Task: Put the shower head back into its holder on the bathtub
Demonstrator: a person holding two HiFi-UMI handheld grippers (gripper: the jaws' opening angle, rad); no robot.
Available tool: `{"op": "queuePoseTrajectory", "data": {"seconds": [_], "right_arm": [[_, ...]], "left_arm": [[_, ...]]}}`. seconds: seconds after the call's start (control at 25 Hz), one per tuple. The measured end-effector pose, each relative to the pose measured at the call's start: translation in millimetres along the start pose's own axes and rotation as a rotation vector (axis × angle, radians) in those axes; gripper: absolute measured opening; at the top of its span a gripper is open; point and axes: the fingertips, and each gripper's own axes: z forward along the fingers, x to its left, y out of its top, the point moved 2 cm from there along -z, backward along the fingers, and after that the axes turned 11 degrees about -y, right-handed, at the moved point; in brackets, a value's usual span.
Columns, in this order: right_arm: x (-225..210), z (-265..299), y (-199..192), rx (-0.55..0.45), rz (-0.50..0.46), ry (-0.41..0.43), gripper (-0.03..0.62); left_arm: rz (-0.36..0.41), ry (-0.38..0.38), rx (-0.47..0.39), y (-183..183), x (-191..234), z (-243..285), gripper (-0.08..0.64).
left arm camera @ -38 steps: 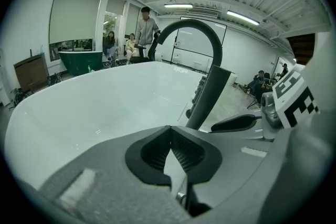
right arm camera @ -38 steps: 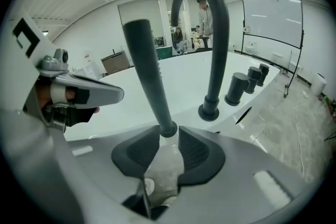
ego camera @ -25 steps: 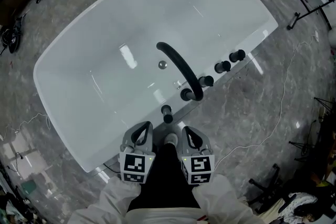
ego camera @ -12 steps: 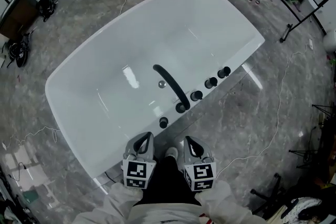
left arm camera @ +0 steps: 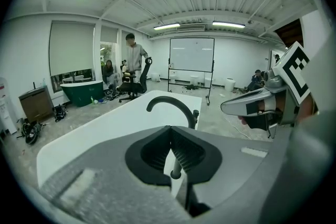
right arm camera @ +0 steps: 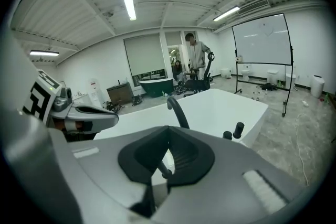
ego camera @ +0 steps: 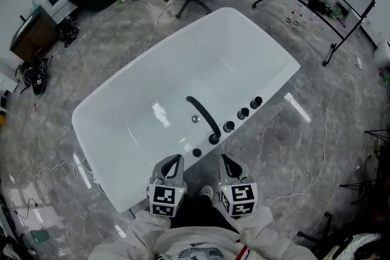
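2 grippers side by side, both just short of the bathtub (ego camera: 122, 131) rim. On the left gripper (ego camera: 173, 161) the jaws are pressed together at the tips, with nothing held. Just ahead of it and a bit to its right, the shower head (ego camera: 196, 152) stands upright on the near rim. The black spout (ego camera: 204, 114) arches further ahead. The right gripper (ego camera: 226, 160) is clamped closed too, also empty, with 3 black knobs (ego camera: 242, 113) ahead and to its right.
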Motion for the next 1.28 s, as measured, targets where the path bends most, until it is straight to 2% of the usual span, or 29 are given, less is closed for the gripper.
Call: {"op": "queuePoseTrajectory", "data": {"seconds": [0.16,0.28,0.48,0.88,1.28], "right_arm": [[6.5,-16.6,21.1,-0.037,0.006,0.013,0.006],[14.9,-25.8,35.0,-0.062,0.010,0.029,0.006],[21.6,-43.1,39.2,-0.081,0.022,0.031,0.006],[23.8,-74.4,29.9,-0.087,0.034,-0.046,0.006],[89.0,-117.9,26.4,-0.115,0.019,-0.133,0.005]], "left_arm": [[0.013,-0.003,-0.026,20.3,-5.5,-17.3,0.000],[-0.007,-0.023,-0.034,28.6,-9.6,-25.0,0.000],[0.008,-0.061,-0.040,38.0,-21.7,-32.4,0.000],[0.050,-0.122,-0.078,41.3,-31.0,-52.0,0.000],[0.075,-0.170,-0.138,28.6,-12.9,-136.8,0.000]]}}
